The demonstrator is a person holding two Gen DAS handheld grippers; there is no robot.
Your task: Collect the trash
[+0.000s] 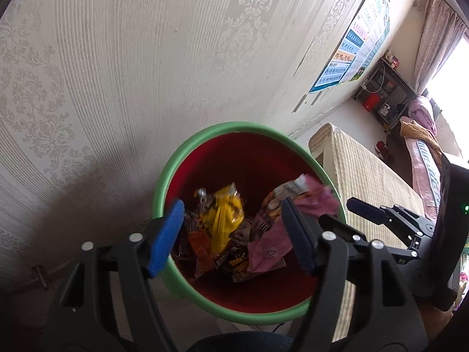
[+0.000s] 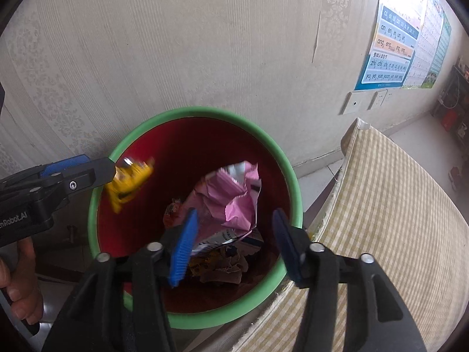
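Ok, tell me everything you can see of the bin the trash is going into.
The bin is round and looks like plastic, with a thick light-green rim and a dark red inside. It stands upright on the floor, close to the papered wall, beside a checked cushion. Crumpled wrappers lie inside; a pink wrapper and a blurred yellow wrapper are over the pile. Both grippers hang above its mouth; neither touches it.

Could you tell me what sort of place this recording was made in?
Most likely a lived-in room at home: patterned wallpaper, a children's pinyin chart on the wall, and a green-rimmed waste bin beside a checked cushion.
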